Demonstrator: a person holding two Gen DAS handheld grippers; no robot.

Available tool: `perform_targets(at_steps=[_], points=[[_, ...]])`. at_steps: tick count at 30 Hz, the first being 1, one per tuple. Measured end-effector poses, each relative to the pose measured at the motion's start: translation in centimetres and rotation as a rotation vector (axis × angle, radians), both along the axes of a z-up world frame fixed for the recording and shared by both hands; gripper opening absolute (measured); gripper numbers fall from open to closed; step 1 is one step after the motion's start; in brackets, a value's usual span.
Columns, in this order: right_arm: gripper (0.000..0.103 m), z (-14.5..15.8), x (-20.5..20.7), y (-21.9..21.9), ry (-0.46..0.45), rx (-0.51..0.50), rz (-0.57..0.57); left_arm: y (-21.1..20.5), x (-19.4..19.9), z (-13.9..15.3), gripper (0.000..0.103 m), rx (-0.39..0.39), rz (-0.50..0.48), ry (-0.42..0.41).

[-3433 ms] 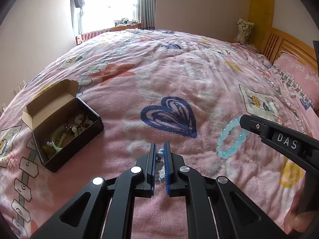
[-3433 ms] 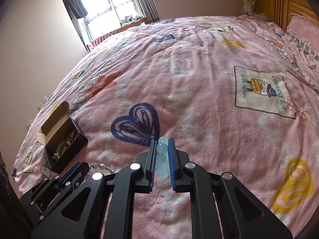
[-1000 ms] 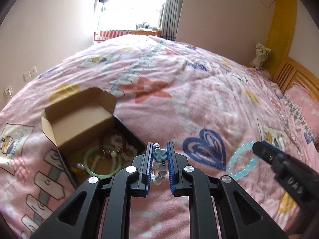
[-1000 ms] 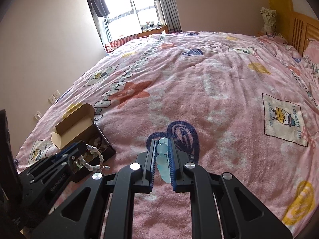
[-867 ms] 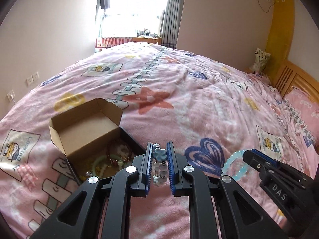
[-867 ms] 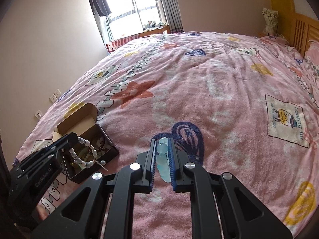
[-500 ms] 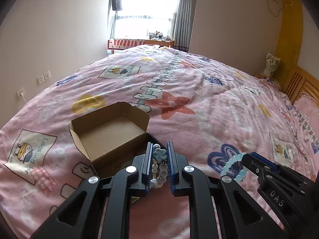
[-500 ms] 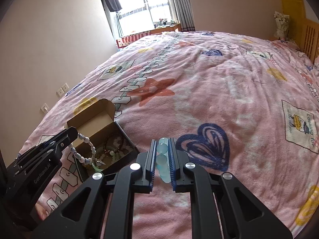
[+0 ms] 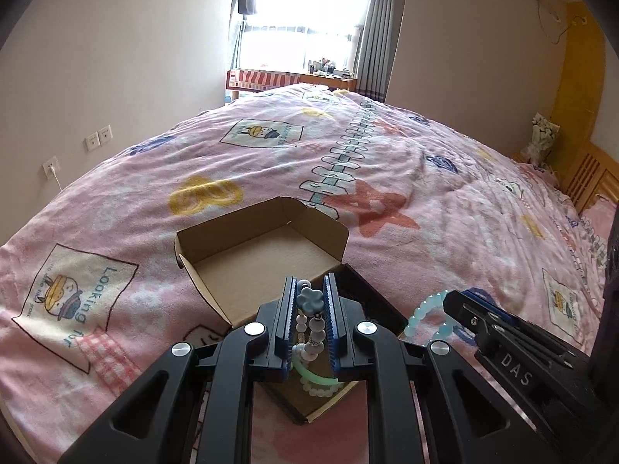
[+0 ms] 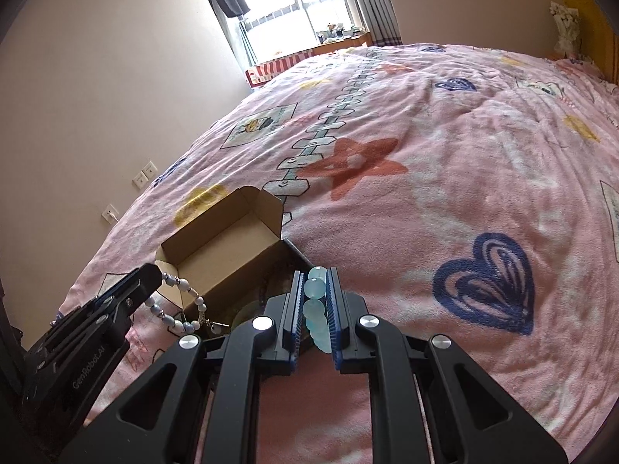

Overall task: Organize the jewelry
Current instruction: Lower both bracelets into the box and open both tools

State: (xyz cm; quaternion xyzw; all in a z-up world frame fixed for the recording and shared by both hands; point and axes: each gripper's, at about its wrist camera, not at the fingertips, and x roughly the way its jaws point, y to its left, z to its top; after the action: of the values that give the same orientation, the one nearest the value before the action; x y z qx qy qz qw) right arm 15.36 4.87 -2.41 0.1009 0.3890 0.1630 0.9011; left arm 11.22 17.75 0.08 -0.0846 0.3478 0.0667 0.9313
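Lying across a pink printed bedspread, window beyond: open cardboard box, long axis running away leftward. Hovering directly over its tray: left gripper, clamping the grey beaded bracelet. Trailing just to the right, nearing the rim: right gripper, pinching the pale blue bracelet.

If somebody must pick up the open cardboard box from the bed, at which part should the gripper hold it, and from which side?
Probably the free long wall of the black cardboard box, from above, one finger inside and one outside. The raised lid blocks the opposite side, and that thin upright wall suits a narrow pinch. The left gripper and the right gripper each hold a bracelet now.
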Motion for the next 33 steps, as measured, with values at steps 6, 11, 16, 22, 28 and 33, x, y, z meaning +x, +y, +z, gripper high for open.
perform_targets(at_steps=[6, 11, 16, 22, 28, 33], points=[[0.013, -0.7, 1.4, 2.5, -0.022, 0.033, 0.023, 1.0, 0.4, -0.8, 0.015, 0.02, -0.014, 0.012], [0.015, -1.9, 2.1, 3.7, -0.011, 0.033, 0.052, 2.5, 0.5, -0.7, 0.015, -0.052, 0.002, -0.012], [0.016, -1.1, 1.7, 3.4, -0.037, 0.001, 0.059, 2.1, 0.6, -0.4, 0.016, -0.051, 0.003, -0.015], [0.023, -0.2, 1.2, 2.0, -0.034, -0.022, 0.05, 0.6, 0.4, 0.6, 0.036, 0.057, -0.001, -0.025], [0.044, 1.3, 0.3, 0.6, -0.07, -0.121, 0.025, 0.6, -0.5, 2.3, 0.068, 0.081, 0.045, -0.069], [0.092, 2.3, -0.3, -0.7, -0.075, -0.152, 0.044, 0.5, -1.1, 3.5, 0.077, 0.099, 0.068, -0.062]])
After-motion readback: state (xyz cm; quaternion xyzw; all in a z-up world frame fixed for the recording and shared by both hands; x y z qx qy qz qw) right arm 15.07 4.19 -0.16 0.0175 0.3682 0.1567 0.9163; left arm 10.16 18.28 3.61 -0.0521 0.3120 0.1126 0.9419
